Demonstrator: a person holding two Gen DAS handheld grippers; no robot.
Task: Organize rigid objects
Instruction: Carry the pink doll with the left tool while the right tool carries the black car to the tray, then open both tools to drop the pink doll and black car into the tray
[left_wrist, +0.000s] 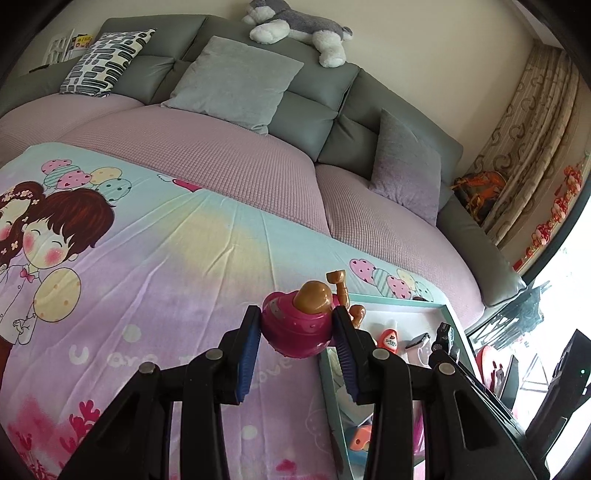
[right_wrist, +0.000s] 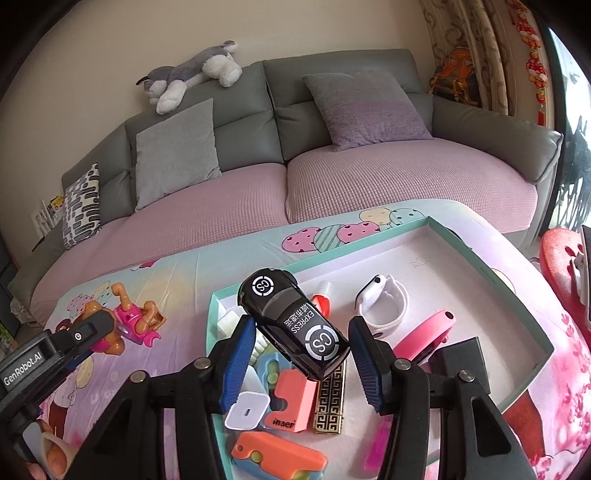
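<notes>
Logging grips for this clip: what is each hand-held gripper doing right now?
Left hand-held gripper: shut on the pink toy figure.
Right hand-held gripper: holding the black toy car.

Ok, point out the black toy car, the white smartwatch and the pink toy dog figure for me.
Black toy car (right_wrist: 293, 321): right wrist view, on its roof.
White smartwatch (right_wrist: 384, 299): right wrist view, on its strap.
Pink toy dog figure (left_wrist: 295, 325): left wrist view, on its pink body.

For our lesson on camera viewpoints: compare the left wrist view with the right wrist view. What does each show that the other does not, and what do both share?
Left wrist only: the cartoon children print on the blanket.

Right wrist only: the black toy car between the right gripper pads, and the white smartwatch.

Both: the pink dog figurine held in the left gripper, the teal-rimmed tray, and the plush husky on the sofa.
</notes>
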